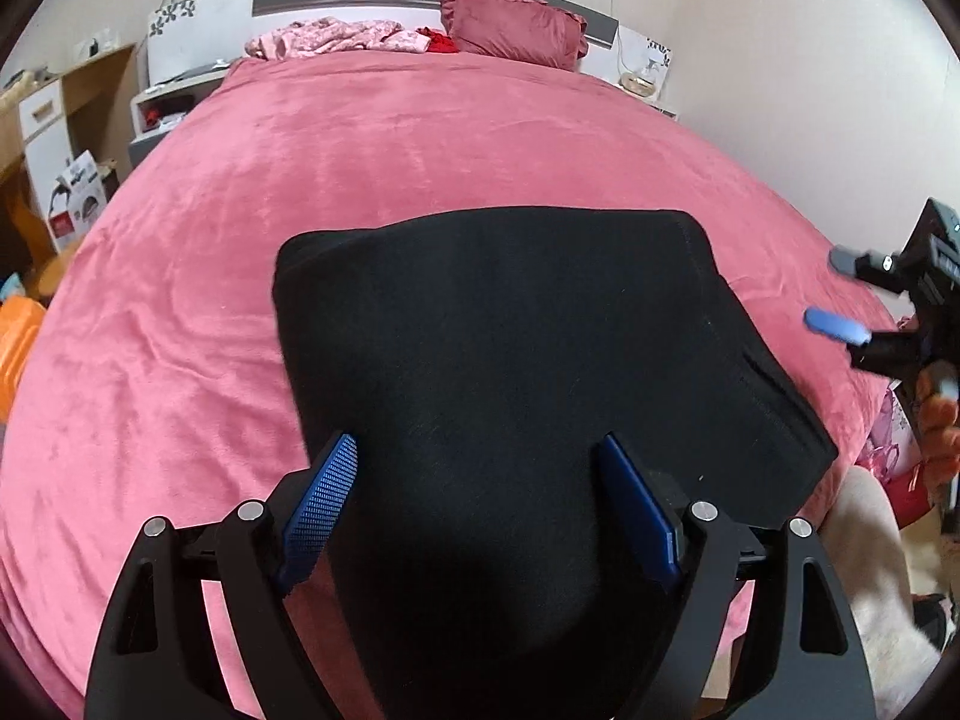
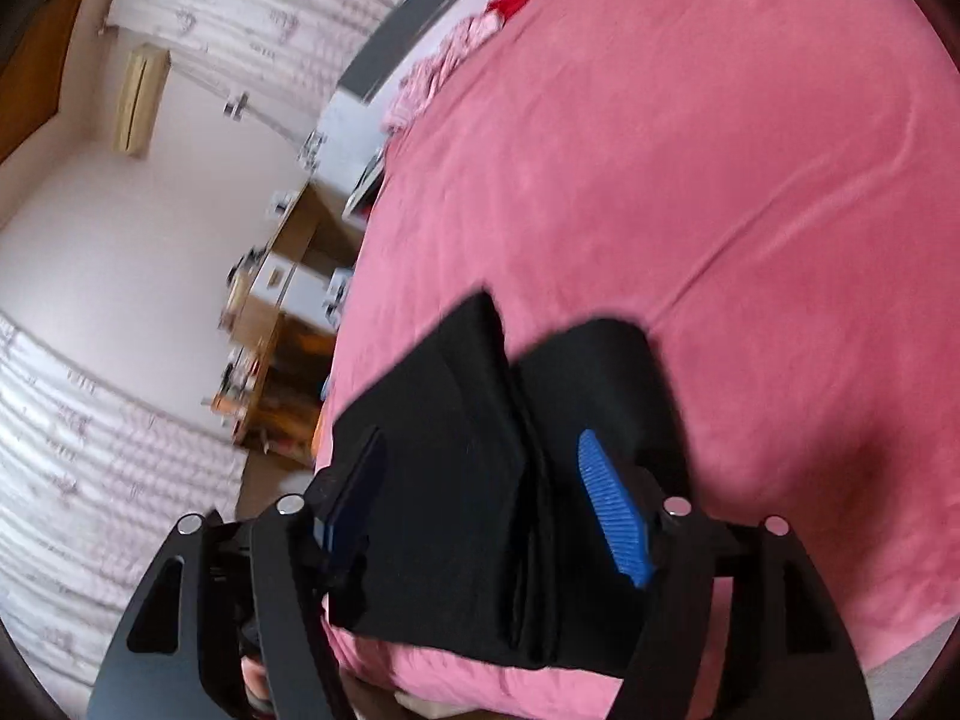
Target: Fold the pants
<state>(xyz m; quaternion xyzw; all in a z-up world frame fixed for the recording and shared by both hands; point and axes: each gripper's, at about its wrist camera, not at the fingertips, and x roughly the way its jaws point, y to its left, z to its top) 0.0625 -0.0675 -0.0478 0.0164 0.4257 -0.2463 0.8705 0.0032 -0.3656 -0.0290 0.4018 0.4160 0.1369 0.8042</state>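
Directly ahead of my left gripper [image 1: 474, 504], on the near part of the pink plush bedspread [image 1: 420, 138], lies the black folded fabric pants bundle [image 1: 498, 330], a squarish stack whose slightly longer axis seems to run away from me toward the headboard. My left gripper's blue pads stand wide apart with the bundle's near edge between them, gripping nothing as far as I can tell. My right gripper [image 2: 489, 498] comes at the same bundle from its right side, pads likewise spread and empty, looking along the layered fold edges. I judge the left is nearer; the folding looks close to finished.
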